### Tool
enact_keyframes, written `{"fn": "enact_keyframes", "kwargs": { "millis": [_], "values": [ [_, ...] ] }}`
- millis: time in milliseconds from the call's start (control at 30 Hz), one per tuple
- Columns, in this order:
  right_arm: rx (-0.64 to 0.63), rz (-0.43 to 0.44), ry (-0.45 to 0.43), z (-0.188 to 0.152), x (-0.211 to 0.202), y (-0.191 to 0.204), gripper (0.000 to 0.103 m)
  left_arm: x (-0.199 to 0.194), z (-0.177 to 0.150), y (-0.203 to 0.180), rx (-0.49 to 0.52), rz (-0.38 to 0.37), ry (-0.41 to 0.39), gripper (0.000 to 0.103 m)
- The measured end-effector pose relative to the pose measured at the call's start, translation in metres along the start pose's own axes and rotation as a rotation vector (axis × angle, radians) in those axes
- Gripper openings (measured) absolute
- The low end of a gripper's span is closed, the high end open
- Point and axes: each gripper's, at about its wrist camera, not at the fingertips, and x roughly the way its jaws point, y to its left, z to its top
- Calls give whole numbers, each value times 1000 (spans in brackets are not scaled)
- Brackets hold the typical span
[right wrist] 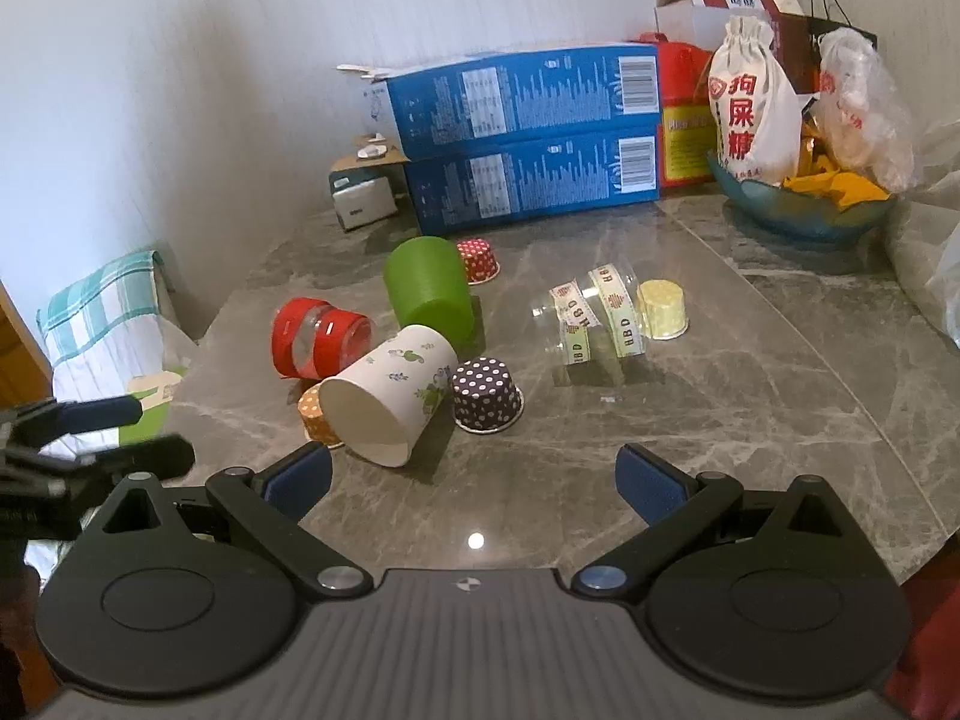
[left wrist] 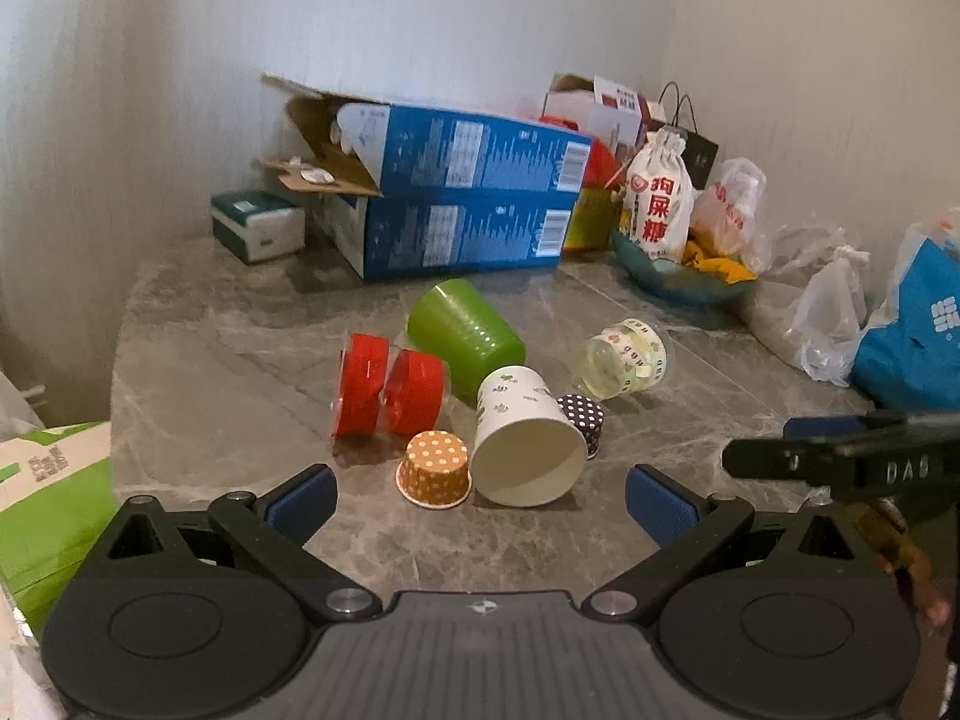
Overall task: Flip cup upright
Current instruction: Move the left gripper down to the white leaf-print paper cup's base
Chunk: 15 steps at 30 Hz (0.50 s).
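Note:
A white paper cup with a floral print (left wrist: pixel 525 441) (right wrist: pixel 387 399) lies on its side on the grey marble table (left wrist: pixel 420 540), mouth toward me. A green plastic cup (left wrist: pixel 465 333) (right wrist: pixel 429 288) lies on its side behind it. A clear cup with red bands (left wrist: pixel 387 387) (right wrist: pixel 318 339) and a clear cup with HBD bands (left wrist: pixel 624 357) (right wrist: pixel 594 315) also lie on their sides. My left gripper (left wrist: pixel 480 501) is open and empty, just short of the white cup. My right gripper (right wrist: pixel 474 480) is open and empty, right of the white cup's mouth.
Small dotted cupcake liners sit upside down: orange (left wrist: pixel 435 468), purple (right wrist: pixel 486 396), red (right wrist: pixel 477 261), yellow (right wrist: pixel 663 309). Two blue boxes (right wrist: pixel 528 138) are stacked at the wall. A blue bowl (right wrist: pixel 804 210) with bags stands back right. The table edge curves on the left.

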Motion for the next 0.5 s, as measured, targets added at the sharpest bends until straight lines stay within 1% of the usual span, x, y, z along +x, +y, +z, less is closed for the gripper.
{"fn": "enact_keyframes", "kwargs": {
  "millis": [167, 267, 333, 433, 500],
  "values": [
    [16, 8, 18, 3, 7, -9, 102, 14, 29, -3, 9, -48, 58, 103],
    [22, 14, 19, 6, 9, -16, 102, 29, 47, -10, 4, -75, 119, 102],
    [30, 22, 20, 7, 9, -21, 102, 45, 61, -16, 4, -77, 175, 98],
    [33, 29, 17, 6, 8, -31, 102, 75, 78, -25, -13, -68, 283, 97],
    [34, 27, 17, 6, 7, -38, 102, 94, 86, -33, -10, -57, 347, 93]
  ]
}}
